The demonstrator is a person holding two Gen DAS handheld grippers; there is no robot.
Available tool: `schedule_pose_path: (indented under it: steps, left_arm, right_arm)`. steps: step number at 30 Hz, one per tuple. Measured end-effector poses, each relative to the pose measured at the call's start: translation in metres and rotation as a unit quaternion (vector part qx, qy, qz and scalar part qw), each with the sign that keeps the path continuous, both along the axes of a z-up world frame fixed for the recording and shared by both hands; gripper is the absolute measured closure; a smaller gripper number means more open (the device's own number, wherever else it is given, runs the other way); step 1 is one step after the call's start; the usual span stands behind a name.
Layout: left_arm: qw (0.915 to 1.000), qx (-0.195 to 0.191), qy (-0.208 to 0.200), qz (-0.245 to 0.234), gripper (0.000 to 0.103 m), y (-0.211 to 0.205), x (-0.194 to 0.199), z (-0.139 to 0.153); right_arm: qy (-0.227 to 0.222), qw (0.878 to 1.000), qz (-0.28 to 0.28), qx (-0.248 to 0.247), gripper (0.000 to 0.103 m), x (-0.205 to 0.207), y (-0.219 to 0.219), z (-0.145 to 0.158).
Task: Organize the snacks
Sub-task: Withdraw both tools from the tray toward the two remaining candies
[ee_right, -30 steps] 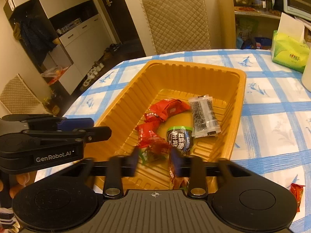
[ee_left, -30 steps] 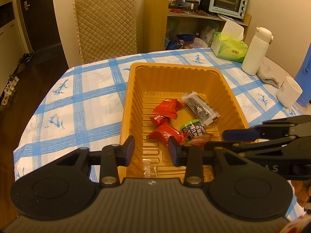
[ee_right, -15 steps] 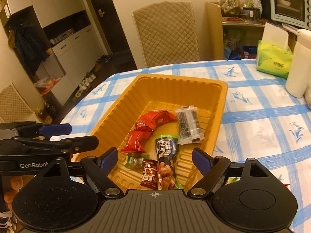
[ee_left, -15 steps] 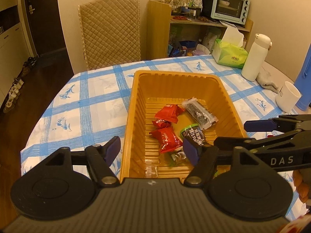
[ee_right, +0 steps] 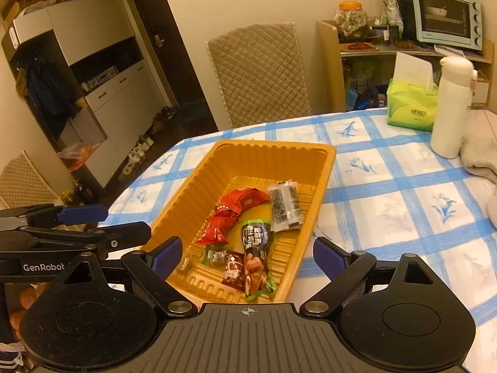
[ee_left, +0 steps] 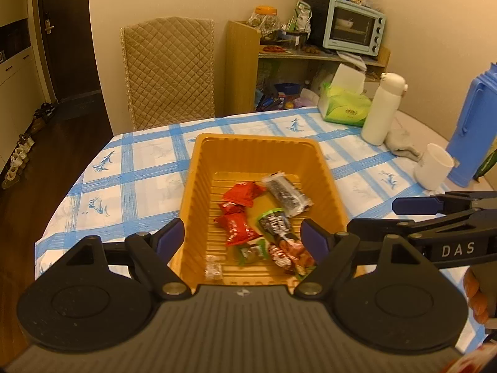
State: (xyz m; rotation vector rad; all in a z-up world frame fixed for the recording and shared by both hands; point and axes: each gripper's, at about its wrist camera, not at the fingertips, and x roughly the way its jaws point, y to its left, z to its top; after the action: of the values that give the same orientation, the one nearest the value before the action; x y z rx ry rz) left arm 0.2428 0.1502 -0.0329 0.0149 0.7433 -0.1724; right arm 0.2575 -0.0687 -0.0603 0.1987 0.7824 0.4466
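Note:
An orange plastic tray (ee_left: pixel 192 186) (ee_right: pixel 323 183) sits on the blue-checked tablecloth and holds several snack packets: red packets (ee_left: pixel 243 193) (ee_right: pixel 245 200), a clear packet of dark snacks (ee_left: pixel 287 193) (ee_right: pixel 284 205), a black-and-green packet (ee_left: pixel 275 222) (ee_right: pixel 255 233) and small candies (ee_left: pixel 248 253) (ee_right: pixel 233 269). My left gripper (ee_left: pixel 243 237) is open and empty above the tray's near end. My right gripper (ee_right: pixel 247 256) is open and empty above the near end too. Each gripper shows from the side in the other's view.
A white bottle (ee_left: pixel 383 108) (ee_right: pixel 450 105), a green tissue box (ee_left: pixel 344 107) (ee_right: pixel 411 105), a grey cloth (ee_left: pixel 402 146), a white cup (ee_left: pixel 435 171) and a blue container (ee_left: pixel 472 124) stand at the right. A quilted chair (ee_left: pixel 169 71) is behind the table.
Both grippers opened wide and pulled back and up from the tray. The small packets they held now lie in the tray's near end.

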Motion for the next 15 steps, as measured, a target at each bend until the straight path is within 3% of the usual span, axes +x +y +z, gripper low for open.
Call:
schedule_pose_path:
  steps: [15]
  left_arm:
    - [0.9998, -0.02, -0.001, -0.01, 0.022, -0.036, -0.057, 0.014]
  right_arm:
    - [0.005, 1.0, -0.013, -0.009, 0.012, -0.055, -0.055, 0.01]
